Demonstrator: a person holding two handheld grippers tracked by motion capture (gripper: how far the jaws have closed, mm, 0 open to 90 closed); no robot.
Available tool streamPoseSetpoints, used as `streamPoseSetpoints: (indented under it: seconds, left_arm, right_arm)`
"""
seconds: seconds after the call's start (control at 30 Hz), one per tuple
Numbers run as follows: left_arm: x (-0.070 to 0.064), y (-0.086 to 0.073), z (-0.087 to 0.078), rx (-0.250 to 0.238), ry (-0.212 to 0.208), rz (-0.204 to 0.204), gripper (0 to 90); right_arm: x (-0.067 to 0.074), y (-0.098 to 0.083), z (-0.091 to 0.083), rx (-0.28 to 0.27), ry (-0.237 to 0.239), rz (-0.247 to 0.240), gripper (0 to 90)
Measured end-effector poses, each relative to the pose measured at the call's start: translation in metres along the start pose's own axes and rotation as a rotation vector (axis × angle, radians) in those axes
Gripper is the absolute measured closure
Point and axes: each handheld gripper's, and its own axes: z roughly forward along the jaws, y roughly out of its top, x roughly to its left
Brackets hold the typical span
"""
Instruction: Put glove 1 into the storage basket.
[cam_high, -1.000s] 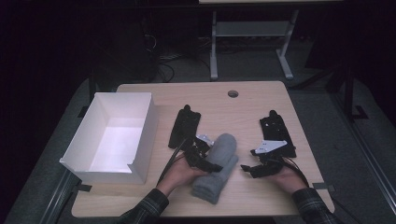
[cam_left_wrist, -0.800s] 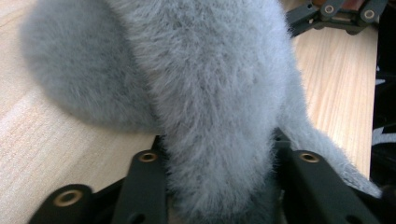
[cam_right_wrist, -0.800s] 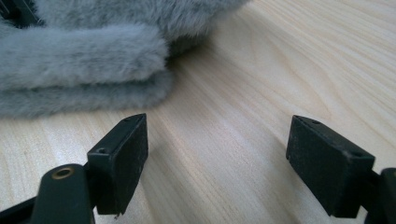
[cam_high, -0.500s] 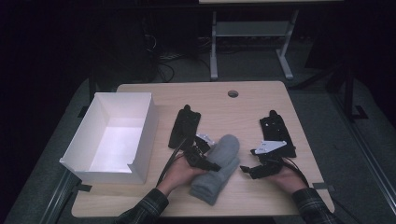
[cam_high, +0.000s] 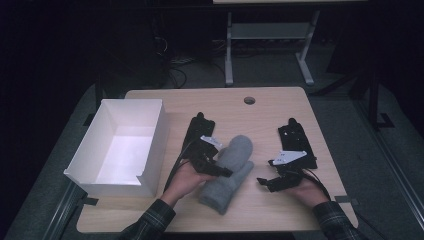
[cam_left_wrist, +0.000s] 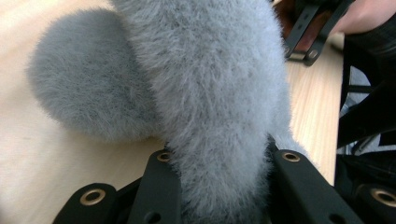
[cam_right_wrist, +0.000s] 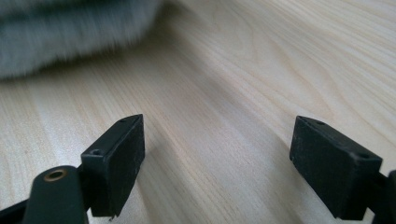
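A grey fuzzy mitten (cam_high: 231, 172) lies on the wooden table (cam_high: 270, 107), between my two hands. My left gripper (cam_high: 216, 167) is at its left side. In the left gripper view the jaws have just been closing, and the left gripper (cam_left_wrist: 224, 175) now pinches the mitten (cam_left_wrist: 210, 79), whose pile bulges out between the black fingers (cam_left_wrist: 161, 186). My right gripper (cam_high: 264, 183) rests low to the right of the mitten. Its jaws have just been opening. In the right gripper view the right gripper (cam_right_wrist: 217, 154) stands wide with bare wood between the pads, and the mitten (cam_right_wrist: 60, 32) is ahead at upper left.
An open white box (cam_high: 152, 145) stands at the table's left. Two black holders (cam_high: 199, 127) (cam_high: 296, 140) lie flat beyond the hands. A round cable hole (cam_high: 249, 100) sits near the far edge. A metal stand (cam_high: 265, 35) is on the floor behind.
My left jaws have closed on the mitten and the hand has lifted slightly, raising that side of it. My right hand has stayed where it was.
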Motion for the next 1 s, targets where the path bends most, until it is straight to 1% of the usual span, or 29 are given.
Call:
streamPoseSetpoints:
  seconds: [0.03,0.07,0.17,0.23,0.33,0.4,0.53,0.57,0.73,0.9,0.93,0.97,1.0]
  left_arm:
    - [-0.001,0.002,-0.007,-0.022,0.009,0.001,72.5]
    - [-0.001,0.003,-0.012,-0.032,0.015,-0.001,72.4]
    - [0.000,0.007,-0.024,-0.051,0.026,-0.007,72.4]
    - [0.001,0.011,-0.035,-0.059,0.047,-0.008,72.4]
    - [-0.001,0.017,-0.048,-0.068,0.072,-0.003,72.4]
    - [-0.002,0.020,-0.054,-0.073,0.082,-0.003,72.4]
    - [-0.005,0.030,-0.074,-0.074,0.108,0.004,72.3]
    - [-0.005,0.031,-0.076,-0.077,0.111,0.002,72.3]
    - [-0.006,0.042,-0.102,-0.086,0.136,0.005,72.3]
    - [-0.006,0.052,-0.126,-0.077,0.166,0.016,72.3]
    - [-0.006,0.055,-0.135,-0.091,0.177,0.011,72.3]
    - [-0.006,0.055,-0.135,-0.091,0.177,0.011,72.3]
    - [-0.006,0.056,-0.140,-0.096,0.181,0.008,72.3]
  right_arm:
    - [0.000,0.000,0.000,0.000,0.000,0.000,18.1]
    - [0.000,0.000,0.000,0.000,0.000,0.000,18.0]
    - [0.000,0.000,0.000,0.000,0.000,-0.001,17.9]
    - [0.000,0.000,0.000,-0.001,0.001,0.000,17.7]
    - [0.000,0.000,0.000,0.000,0.001,0.002,17.5]
    - [0.000,0.000,0.000,0.000,0.000,0.001,17.4]
    - [0.000,0.000,0.000,0.001,0.001,0.004,17.3]
    - [0.000,0.000,0.000,0.001,0.001,0.005,17.3]
    - [0.000,0.000,0.000,0.002,-0.001,0.003,17.1]
    - [0.000,0.000,0.000,0.002,-0.002,0.001,17.0]
    - [0.000,0.000,0.000,0.002,-0.002,0.001,17.0]
    - [0.000,0.000,0.000,0.002,-0.002,0.001,17.0]
    - [0.000,0.000,0.000,0.002,-0.002,0.001,17.0]
